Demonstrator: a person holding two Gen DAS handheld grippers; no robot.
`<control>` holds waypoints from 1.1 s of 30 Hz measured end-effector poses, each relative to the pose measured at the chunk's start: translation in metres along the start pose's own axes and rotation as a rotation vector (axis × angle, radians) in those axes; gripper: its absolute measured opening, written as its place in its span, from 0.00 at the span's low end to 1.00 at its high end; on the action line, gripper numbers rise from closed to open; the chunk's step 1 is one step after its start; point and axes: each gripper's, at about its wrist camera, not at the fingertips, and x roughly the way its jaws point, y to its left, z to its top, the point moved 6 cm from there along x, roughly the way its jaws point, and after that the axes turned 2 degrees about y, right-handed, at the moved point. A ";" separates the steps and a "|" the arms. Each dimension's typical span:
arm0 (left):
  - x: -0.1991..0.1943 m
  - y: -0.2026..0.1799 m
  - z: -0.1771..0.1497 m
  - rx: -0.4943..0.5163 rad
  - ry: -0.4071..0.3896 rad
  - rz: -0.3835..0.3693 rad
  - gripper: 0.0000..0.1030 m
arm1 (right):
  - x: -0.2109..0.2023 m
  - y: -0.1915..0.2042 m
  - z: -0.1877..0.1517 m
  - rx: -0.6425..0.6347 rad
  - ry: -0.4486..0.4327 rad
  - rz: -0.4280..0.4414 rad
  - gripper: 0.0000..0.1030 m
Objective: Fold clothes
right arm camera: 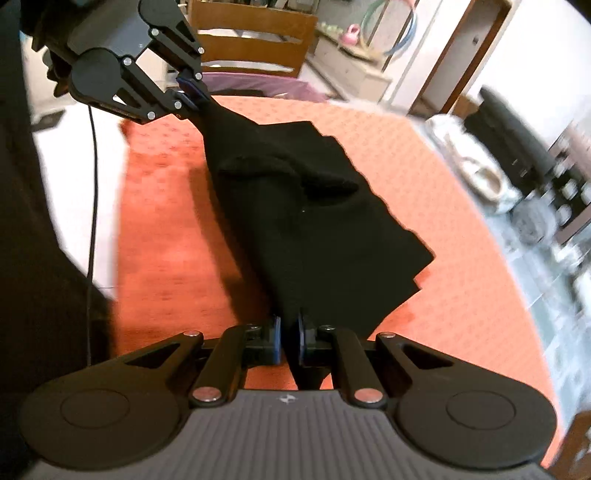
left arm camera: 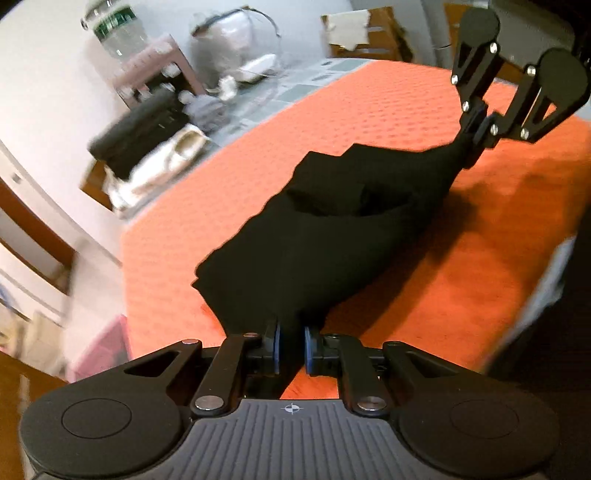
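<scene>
A black garment (left arm camera: 325, 236) lies partly folded on an orange quilted cloth (left arm camera: 369, 110), stretched between both grippers. My left gripper (left arm camera: 291, 347) is shut on one bunched corner of it at the near edge of the left wrist view. My right gripper (left arm camera: 480, 122) pinches the opposite corner and lifts it off the cloth. In the right wrist view the same black garment (right arm camera: 314, 221) runs from my right gripper (right arm camera: 289, 341), shut on its near corner, up to my left gripper (right arm camera: 192, 90) at the top left.
The orange cloth (right arm camera: 461, 295) covers a table. Wooden chairs (right arm camera: 255, 40) stand behind it. A dark bag (left arm camera: 140, 125), white shoes (left arm camera: 184, 147) and a water bottle (left arm camera: 118, 33) sit on the tiled floor to the left. A black cable (right arm camera: 92, 184) hangs at the left.
</scene>
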 end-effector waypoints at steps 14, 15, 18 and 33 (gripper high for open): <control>-0.020 0.030 0.013 -0.149 0.020 -0.166 0.15 | -0.036 -0.012 0.021 0.163 0.006 0.096 0.10; -0.018 0.035 0.018 -0.154 0.020 -0.163 0.15 | -0.034 -0.019 0.023 0.163 0.003 0.087 0.10; -0.006 0.048 0.031 -0.159 0.021 -0.148 0.15 | -0.027 -0.039 0.027 0.173 -0.008 0.071 0.10; 0.101 0.079 0.045 -0.252 0.141 -0.080 0.24 | 0.073 -0.121 0.036 0.232 0.004 0.081 0.11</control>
